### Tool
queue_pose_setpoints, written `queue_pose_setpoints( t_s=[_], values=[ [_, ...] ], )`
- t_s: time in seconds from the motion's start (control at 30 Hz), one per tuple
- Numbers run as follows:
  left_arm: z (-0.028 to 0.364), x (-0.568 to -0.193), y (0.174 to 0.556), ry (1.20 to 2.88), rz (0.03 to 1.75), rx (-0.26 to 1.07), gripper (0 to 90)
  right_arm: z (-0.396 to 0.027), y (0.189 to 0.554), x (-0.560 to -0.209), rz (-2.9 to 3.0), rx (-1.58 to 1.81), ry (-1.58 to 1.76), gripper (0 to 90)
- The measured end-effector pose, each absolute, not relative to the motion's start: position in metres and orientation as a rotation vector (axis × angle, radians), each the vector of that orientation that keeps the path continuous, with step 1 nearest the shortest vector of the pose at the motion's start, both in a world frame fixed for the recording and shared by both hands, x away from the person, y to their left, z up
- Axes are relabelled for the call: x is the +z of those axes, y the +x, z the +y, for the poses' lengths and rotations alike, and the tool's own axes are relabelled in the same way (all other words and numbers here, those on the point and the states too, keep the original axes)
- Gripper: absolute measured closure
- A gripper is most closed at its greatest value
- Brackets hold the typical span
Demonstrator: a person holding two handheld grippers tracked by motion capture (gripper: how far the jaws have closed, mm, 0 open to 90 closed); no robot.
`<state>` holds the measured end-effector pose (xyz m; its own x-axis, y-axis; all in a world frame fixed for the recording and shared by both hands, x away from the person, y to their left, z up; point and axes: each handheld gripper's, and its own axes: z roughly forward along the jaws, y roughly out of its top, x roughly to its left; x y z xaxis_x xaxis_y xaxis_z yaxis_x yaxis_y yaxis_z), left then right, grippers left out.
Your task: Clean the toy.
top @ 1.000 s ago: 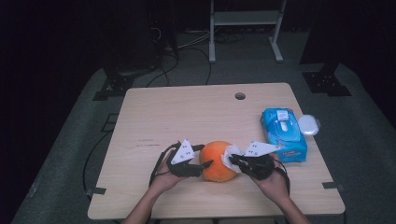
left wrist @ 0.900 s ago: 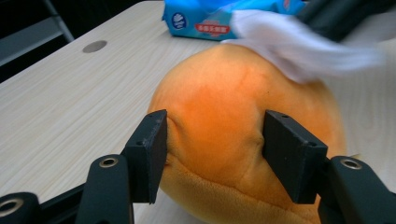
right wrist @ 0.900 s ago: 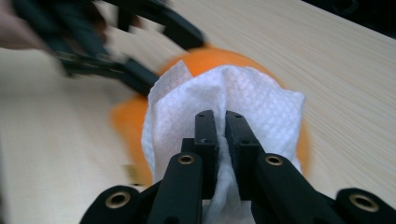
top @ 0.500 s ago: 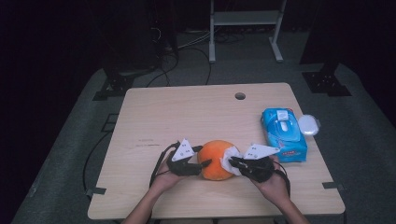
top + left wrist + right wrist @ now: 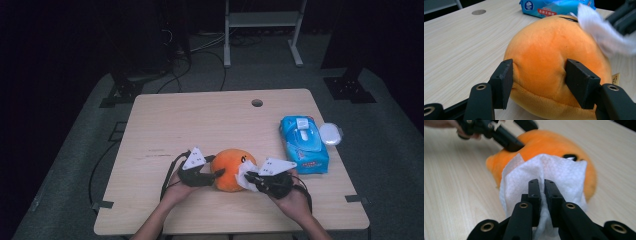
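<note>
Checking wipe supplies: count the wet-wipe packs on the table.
1. The blue wipe pack lies near the table's right edge, beside a small white lid. One loose white wipe is pinched in the right gripper against the orange plush.

Forearms in from the bottom edge of the high view, converging toward the table's near middle. Left gripper [image 5: 212, 175] level, aimed right, jaws part-closed and pressed into the sides of the toy [image 5: 554, 62]. Right gripper [image 5: 248, 176] level, aimed left, jaws nearly together, pinching the wipe [image 5: 544, 173]. Hands wrapped round the gripper bodies, cables trailing back over the wrists.
</note>
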<state>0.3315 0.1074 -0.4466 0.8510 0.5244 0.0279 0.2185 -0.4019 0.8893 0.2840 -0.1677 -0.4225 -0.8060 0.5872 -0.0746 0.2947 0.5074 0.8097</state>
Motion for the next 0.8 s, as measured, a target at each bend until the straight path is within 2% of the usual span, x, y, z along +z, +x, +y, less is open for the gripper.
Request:
queue_pose_setpoints(
  t_s=[0.2,0.4,0.57,0.6,0.7,0.8],
  values=[
    [0.109,-0.447,0.332,2.001,0.541,0.371,39.7,-0.161,0.285,-0.421,2.422,1.237,0.704,83.4],
    [0.107,-0.447,0.332,2.002,0.531,0.377,39.7,-0.179,0.295,-0.419,2.365,1.232,0.819,83.4],
    [0.109,-0.446,0.332,2.005,0.524,0.370,38.6,-0.178,0.301,-0.420,2.363,1.267,0.839,83.4],
    [0.109,-0.444,0.331,1.993,0.512,0.366,36.2,-0.178,0.303,-0.422,2.373,1.263,0.850,83.5],
    [0.109,-0.434,0.329,1.980,0.492,0.371,19.7,-0.183,0.306,-0.427,2.385,1.246,0.879,83.4],
    [0.105,-0.435,0.326,1.999,0.465,0.340,19.0,-0.190,0.308,-0.430,2.386,1.243,0.913,83.4]
  ],
)
